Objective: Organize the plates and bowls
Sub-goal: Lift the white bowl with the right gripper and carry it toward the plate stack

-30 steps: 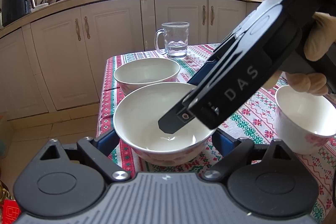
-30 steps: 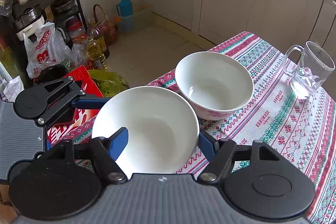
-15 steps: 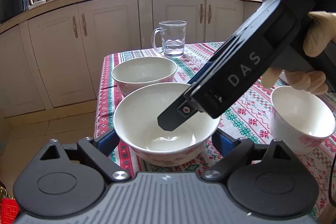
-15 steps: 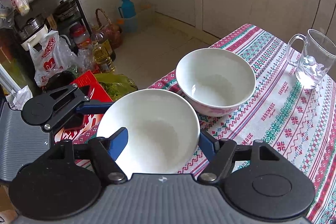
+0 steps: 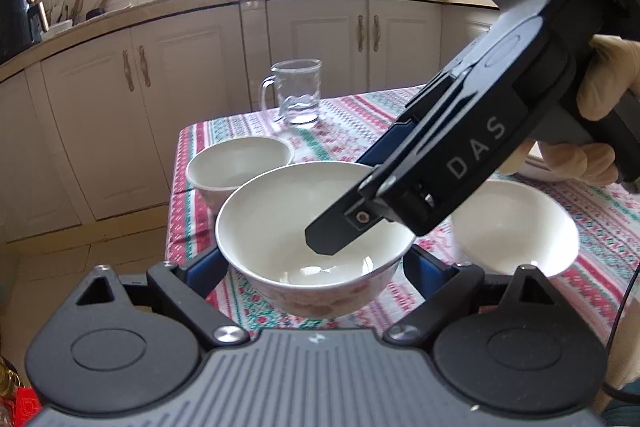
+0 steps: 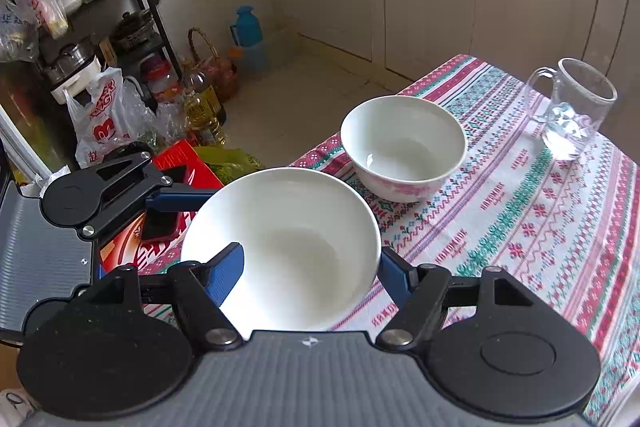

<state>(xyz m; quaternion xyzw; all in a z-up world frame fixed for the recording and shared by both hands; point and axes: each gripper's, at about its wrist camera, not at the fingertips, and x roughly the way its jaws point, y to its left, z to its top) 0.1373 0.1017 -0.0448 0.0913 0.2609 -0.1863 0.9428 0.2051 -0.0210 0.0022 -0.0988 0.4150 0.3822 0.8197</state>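
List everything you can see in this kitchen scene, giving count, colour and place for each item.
Bowls: 3, white; the held bowl between both hand-held grippers, the corner bowl on the table near the mug, the third bowl on the cloth at the right of the left wrist view.
Glass mug: 1, clear, far end of the table.
Tablecloth: 1, red, green and white pattern, covering the table.
Cabinets: cream, under the counter behind the table.
Left hand-held gripper: black, blue fingers, either side of the held bowl.
Right hand-held gripper: black, blue fingers, closed on the held bowl.
Gloved hand: 1, pale, holding the right hand-held gripper.
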